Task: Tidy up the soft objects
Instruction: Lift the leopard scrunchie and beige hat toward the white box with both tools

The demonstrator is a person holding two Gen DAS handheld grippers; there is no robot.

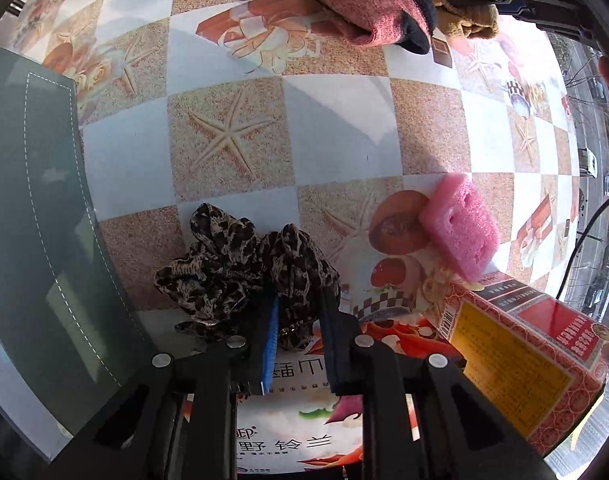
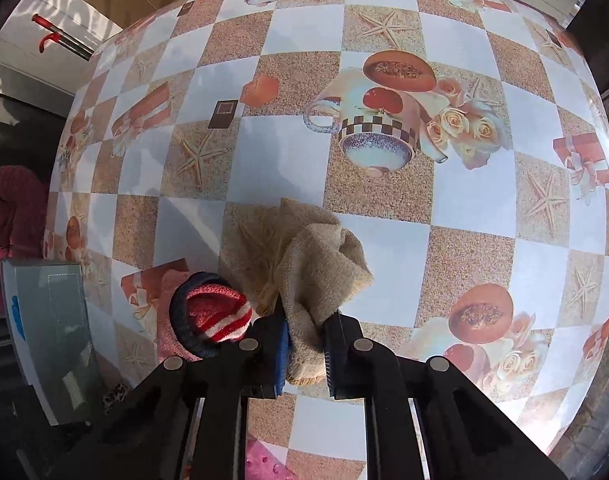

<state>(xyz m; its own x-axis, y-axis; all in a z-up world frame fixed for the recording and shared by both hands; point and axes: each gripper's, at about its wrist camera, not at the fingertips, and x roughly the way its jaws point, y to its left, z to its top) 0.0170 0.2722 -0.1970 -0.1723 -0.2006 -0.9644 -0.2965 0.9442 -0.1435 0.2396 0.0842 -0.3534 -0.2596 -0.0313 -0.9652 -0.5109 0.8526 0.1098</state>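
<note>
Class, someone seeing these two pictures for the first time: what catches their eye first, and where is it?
The busy checkered tablecloth with starfish and cups. Then each grip: the left gripper pinching a leopard-print scarf, the right gripper pinching a beige knitted cloth. A pink sponge leans against a red box.

— What covers the worktop (image 2: 288, 148)?
— A glossy checked cloth, pale and sandy squares with starfish, roses and cups. Sunlight falls across it.
— And beyond the edge?
— A street with parked cars (image 1: 592, 160), far below.

left wrist: steep down, close | right wrist: same | shared: pink knit sock (image 1: 368, 8) (image 2: 212, 320)
</note>
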